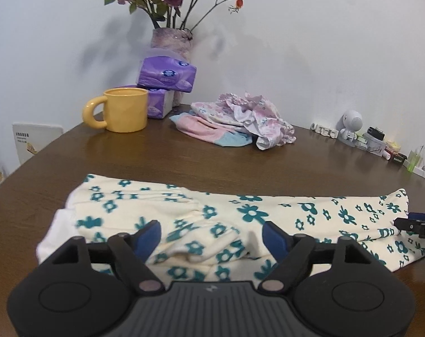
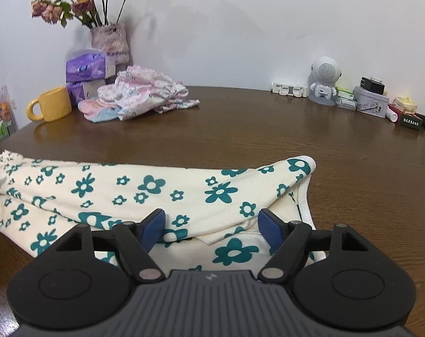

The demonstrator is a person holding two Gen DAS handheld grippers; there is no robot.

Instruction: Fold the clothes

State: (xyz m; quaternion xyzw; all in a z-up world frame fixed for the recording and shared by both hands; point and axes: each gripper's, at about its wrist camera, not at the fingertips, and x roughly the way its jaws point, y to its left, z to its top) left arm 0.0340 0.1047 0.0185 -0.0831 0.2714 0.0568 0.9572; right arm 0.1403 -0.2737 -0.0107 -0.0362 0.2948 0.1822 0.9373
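Nearest to view, the left tongs (image 1: 211,237) and the right tongs (image 2: 211,229) both stand with jaws apart, gripping nothing, poised low over the flowered garment (image 1: 240,224) at the near edge of the surface (image 1: 212,157).

Condition of work: the garment lies stretched along the near edge, doubled over on itself lengthwise, with a rumpled ridge and loose layers at its middle. It is not yet a compact, squared packet; whether it is mid-fold or being laid out cannot be settled. A second heap, the pink clothes pile (image 1: 240,118), sits crumpled near the far edge, beside the yellow mug (image 1: 122,109); it is plainly unfolded.

Differences between views: the left wrist view shows the garment's white-hemmed left end and the other tongs' tip at the right margin. The right wrist view shows the turned-over right corner (image 2: 302,168) with its white binding.
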